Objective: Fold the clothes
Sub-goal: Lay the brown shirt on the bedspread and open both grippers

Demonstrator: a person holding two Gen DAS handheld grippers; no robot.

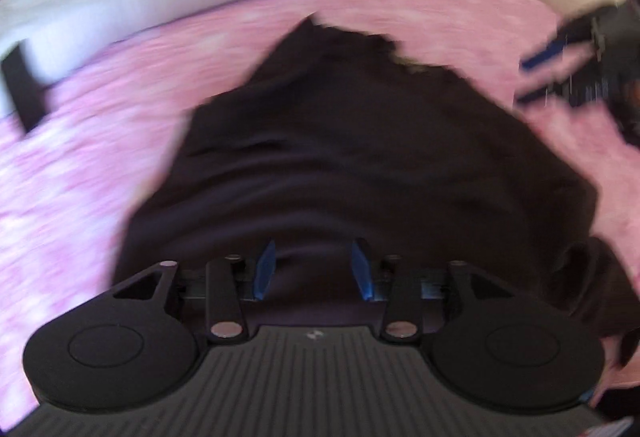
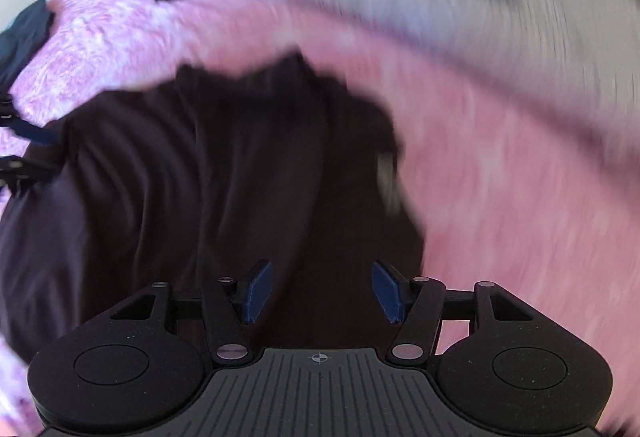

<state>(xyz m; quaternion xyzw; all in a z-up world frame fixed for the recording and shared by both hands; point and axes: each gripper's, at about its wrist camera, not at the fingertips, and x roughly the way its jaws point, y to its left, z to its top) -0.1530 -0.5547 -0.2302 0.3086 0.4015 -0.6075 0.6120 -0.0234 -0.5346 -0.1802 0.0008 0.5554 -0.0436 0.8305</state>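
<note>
Left claw (image 1: 314, 269) is hanging part-open, empty, over dark garment (image 1: 360, 157) on pink bedspread (image 1: 80, 157); right claw (image 2: 322, 291) likewise — only its view is showing a pale label (image 2: 386, 173).

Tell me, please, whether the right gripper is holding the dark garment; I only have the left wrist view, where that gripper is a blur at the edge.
Observer: No. In the right wrist view the right gripper has its jaws apart, and the dark garment lies beneath them, unpinched.
Operator: Is it near an edge of the cloth?
Observer: Yes. The garment's edge runs just right of its right pad, where the pink bedspread begins.
Operator: Is the cloth flat there?
Observer: Not quite. Long creases run away from the gripper toward the garment's far edge.
</note>
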